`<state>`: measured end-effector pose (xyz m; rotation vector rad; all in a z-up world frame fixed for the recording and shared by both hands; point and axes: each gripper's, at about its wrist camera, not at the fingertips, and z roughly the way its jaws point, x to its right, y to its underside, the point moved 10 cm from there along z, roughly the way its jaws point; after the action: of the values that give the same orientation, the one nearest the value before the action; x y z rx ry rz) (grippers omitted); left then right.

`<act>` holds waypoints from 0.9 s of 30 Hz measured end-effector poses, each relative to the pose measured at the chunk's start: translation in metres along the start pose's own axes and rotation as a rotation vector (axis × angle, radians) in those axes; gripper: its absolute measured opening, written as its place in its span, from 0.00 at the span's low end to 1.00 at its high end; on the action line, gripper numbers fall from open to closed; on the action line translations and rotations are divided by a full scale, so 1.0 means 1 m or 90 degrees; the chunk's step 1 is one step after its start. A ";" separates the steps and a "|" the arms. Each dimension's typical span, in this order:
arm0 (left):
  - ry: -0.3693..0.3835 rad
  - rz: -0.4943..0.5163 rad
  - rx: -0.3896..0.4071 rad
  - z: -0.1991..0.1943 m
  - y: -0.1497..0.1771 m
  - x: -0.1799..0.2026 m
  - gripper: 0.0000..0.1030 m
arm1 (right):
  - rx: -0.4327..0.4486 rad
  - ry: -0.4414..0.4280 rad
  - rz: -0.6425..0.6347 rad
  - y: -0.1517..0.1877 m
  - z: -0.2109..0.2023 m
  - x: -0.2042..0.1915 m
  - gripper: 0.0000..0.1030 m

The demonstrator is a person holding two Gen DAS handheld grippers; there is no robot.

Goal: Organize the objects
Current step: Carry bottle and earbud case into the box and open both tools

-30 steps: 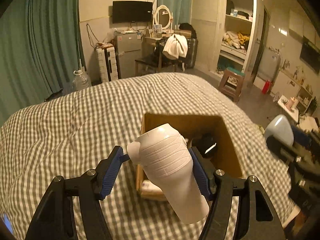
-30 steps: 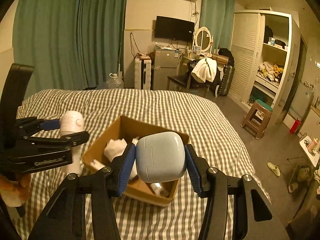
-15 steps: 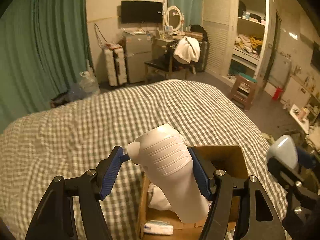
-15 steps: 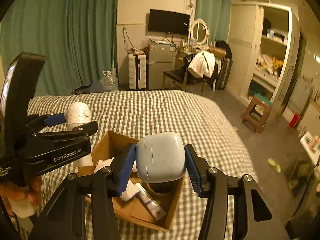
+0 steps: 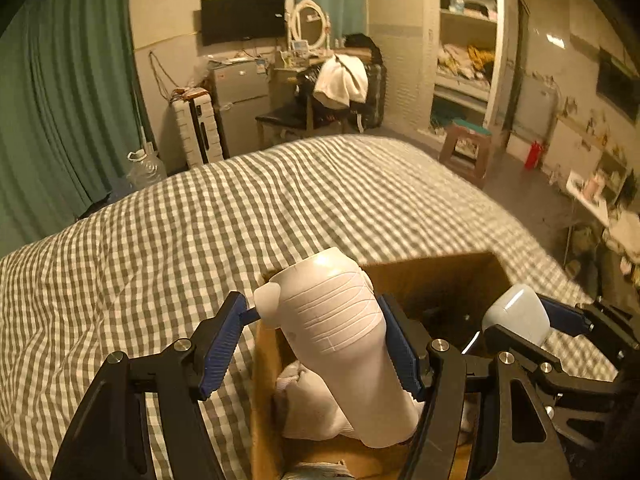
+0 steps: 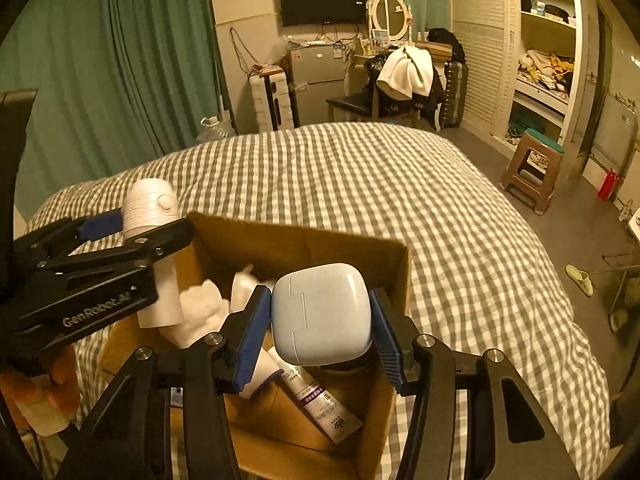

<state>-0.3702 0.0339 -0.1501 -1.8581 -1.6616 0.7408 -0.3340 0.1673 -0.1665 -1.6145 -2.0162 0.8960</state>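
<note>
My left gripper (image 5: pixel 316 340) is shut on a white hair dryer (image 5: pixel 340 332) and holds it above the left side of an open cardboard box (image 5: pixel 440 276) on the checked bed. My right gripper (image 6: pixel 320 328) is shut on a pale blue case (image 6: pixel 320 312) and holds it over the same box (image 6: pixel 304 240). The right gripper with the case (image 5: pixel 516 316) also shows at the right of the left wrist view. The left gripper with the hair dryer (image 6: pixel 150 204) shows at the left of the right wrist view. Inside the box lie white cloth (image 6: pixel 200 312) and a tube (image 6: pixel 316 396).
The checked bed cover (image 6: pixel 380 184) spreads around the box. Beyond the bed stand a chair with white clothes (image 6: pixel 404 72), a small fridge (image 6: pixel 316 80), a brown stool (image 6: pixel 532 168) and an open wardrobe (image 6: pixel 540 64). Green curtains (image 6: pixel 132 72) hang at the left.
Both grippers have moved over the box with their loads still held. The box now lies closer under both, and its contents show more plainly.
</note>
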 end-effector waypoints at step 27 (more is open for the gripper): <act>0.017 -0.047 0.054 -0.085 0.025 -0.035 0.96 | 0.064 0.005 -0.009 0.034 -0.047 -0.021 0.85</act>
<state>-0.2952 -0.0056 -0.1062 -1.7314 -1.6475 0.7406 -0.2737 0.1619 -0.1550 -1.5445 -1.9425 0.9684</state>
